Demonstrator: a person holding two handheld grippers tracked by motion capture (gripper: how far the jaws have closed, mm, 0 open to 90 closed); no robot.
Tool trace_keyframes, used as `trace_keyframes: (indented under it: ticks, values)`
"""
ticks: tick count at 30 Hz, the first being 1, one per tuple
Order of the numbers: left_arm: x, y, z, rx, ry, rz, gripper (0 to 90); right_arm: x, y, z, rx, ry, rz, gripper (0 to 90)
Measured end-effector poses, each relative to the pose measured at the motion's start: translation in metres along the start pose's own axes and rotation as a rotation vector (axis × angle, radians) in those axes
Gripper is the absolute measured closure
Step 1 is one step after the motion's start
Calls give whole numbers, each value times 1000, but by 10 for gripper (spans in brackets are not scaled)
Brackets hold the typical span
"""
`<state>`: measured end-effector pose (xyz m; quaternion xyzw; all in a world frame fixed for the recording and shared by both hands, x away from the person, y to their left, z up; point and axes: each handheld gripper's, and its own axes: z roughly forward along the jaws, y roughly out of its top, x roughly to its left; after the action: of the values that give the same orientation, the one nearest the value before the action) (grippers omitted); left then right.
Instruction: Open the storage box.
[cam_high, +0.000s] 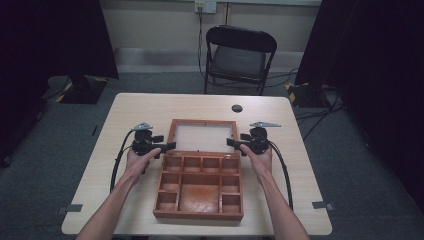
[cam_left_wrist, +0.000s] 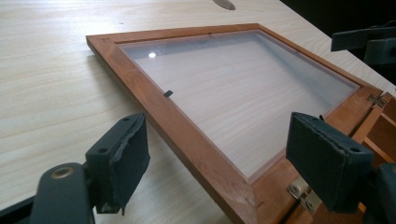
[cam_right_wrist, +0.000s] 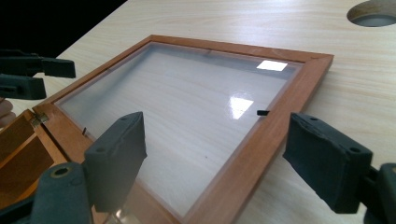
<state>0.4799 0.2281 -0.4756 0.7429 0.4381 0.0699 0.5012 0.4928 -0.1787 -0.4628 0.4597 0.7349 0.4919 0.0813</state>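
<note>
Wooden box (cam_high: 200, 186) at bench (cam_high: 125, 115) centre, glazed lid (cam_high: 202, 136) lying flat open behind it. Left tongs (cam_high: 170, 146) and right tongs (cam_high: 231, 143) spread wide, flanking lid's side rails, gripping nothing. Judgement: lid still unlifted; closing remains.

- We see a light wood-grain table (cam_high: 130, 107) with a round cable hole (cam_high: 237, 108) near its far edge.
- Behind it stands a black folding chair (cam_high: 239, 57) with a grey seat.
- The floor (cam_high: 60, 145) is grey carpet, with tape marks by the table's near corners.
- We make out a pale wall (cam_high: 160, 25) with a socket (cam_high: 205, 6), and cables trailing down.
- Black curtains (cam_high: 55, 35) hang at both sides.
</note>
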Motion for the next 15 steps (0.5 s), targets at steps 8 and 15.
trace_keyframes:
  ticks: [8,15]
  values:
    - [-4,-2,-14,11,33,30,239,-5,-8,-19,17,-35,8,154]
    - [-18,-7,-28,-4,40,49,227,-7,-17,-42,15,-65,16,160]
